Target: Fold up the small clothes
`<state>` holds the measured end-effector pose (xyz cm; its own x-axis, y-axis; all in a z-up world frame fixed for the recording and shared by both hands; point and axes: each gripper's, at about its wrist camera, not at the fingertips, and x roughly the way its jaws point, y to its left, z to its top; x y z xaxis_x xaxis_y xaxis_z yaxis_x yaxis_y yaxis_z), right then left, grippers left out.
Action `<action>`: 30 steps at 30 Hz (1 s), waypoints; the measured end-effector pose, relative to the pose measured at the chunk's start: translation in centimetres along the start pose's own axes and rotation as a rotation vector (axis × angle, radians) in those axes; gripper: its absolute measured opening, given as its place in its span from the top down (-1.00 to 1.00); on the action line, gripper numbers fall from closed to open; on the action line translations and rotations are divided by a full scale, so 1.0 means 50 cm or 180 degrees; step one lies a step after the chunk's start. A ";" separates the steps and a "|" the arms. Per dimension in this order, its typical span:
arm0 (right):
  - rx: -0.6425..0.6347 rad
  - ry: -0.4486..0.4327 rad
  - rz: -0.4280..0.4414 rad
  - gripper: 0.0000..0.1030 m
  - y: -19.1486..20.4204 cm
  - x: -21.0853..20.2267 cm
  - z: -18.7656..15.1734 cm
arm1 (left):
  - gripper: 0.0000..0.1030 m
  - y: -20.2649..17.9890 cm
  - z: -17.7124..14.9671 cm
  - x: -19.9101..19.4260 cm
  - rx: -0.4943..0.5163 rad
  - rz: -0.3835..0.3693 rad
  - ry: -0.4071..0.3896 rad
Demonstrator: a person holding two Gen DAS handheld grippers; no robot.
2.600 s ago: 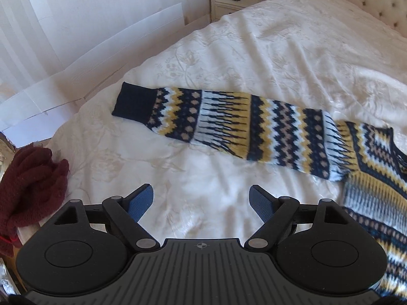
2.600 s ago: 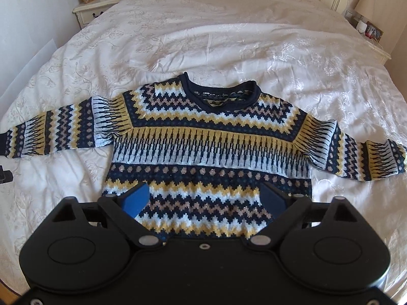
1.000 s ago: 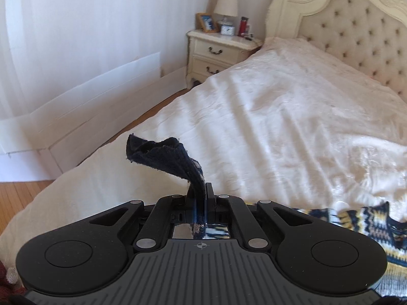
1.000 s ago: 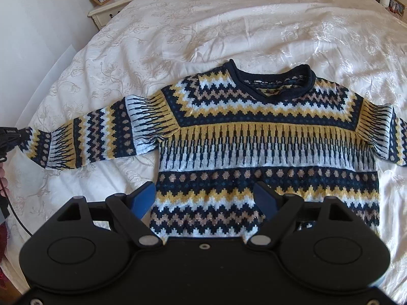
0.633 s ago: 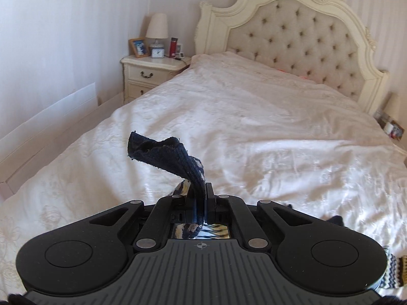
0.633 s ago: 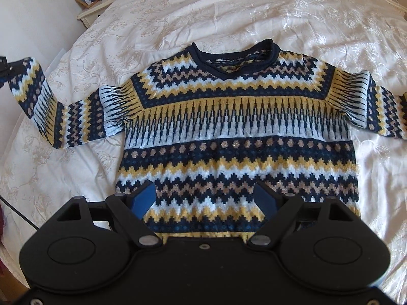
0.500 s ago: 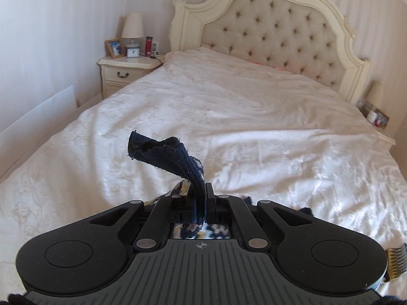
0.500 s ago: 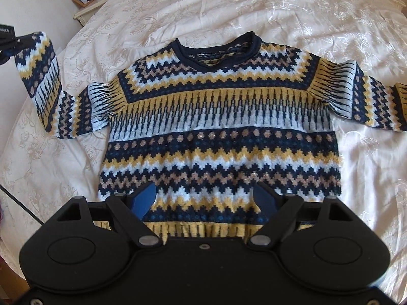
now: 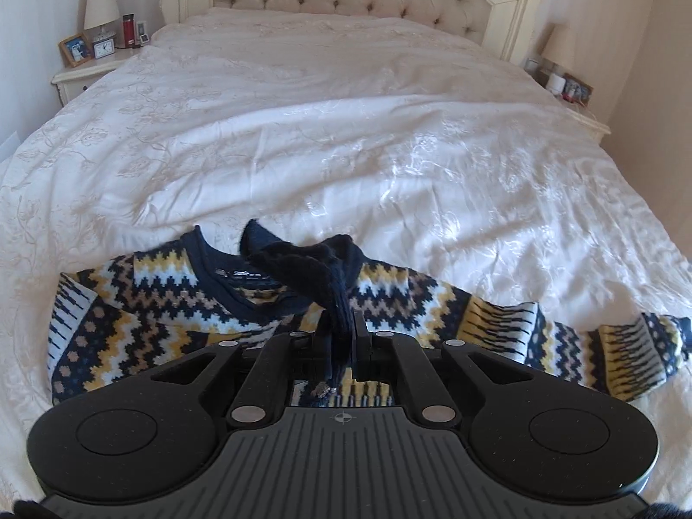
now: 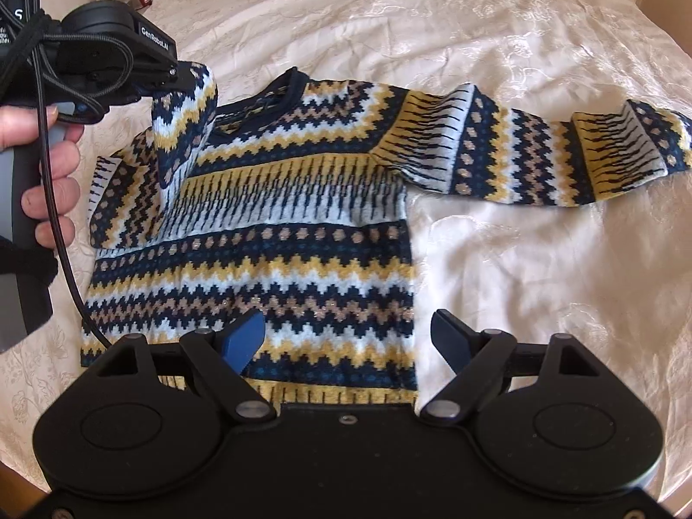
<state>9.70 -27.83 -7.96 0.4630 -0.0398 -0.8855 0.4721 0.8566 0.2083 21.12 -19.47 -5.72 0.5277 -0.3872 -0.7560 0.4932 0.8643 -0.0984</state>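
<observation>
White bedding [image 10: 497, 21] covers the wide bed where your patterned sweater [image 10: 277, 233] lies face up, hem nearest you. Your left gripper [image 9: 341, 337], clenched on the navy cuff [image 9: 302, 266] of the near sleeve, has swung that sleeve [image 10: 186, 129] up off the covers and across to the neckline, where a second ago it still hung out beyond the shoulder. That puts the first sleeve fold about halfway: it looks ready to be laid flat on the chest and let go. Your right gripper [image 10: 346, 333] hovers with its jaws spread and nothing in them above the hem; whether a fingertip brushes the knit is hard to tell. The other sleeve [image 10: 562, 160] lies stretched out across the covers, unfolded. Nightstands [image 9: 86, 75] with lamps and frames sit well apart, and nothing crowds the sweater.
</observation>
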 end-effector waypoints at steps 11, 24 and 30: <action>0.0033 -0.0127 -0.0060 -0.64 0.002 0.033 0.036 | 0.26 0.008 -0.041 -0.064 0.0702 0.0131 -0.0163; -0.0068 -0.0258 0.0225 -0.45 0.038 0.150 0.148 | 0.26 0.312 -0.221 0.018 0.0056 0.1010 0.1076; 0.0100 -0.0201 0.0251 -0.45 0.006 0.220 0.190 | 0.22 0.391 -0.275 0.055 -0.0555 0.0819 0.1217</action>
<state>22.09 -32.91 -13.69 0.5455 -0.0062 -0.8381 0.4552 0.8418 0.2900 22.70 0.81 -18.62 0.3096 -0.0369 -0.9502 0.2400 0.9699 0.0406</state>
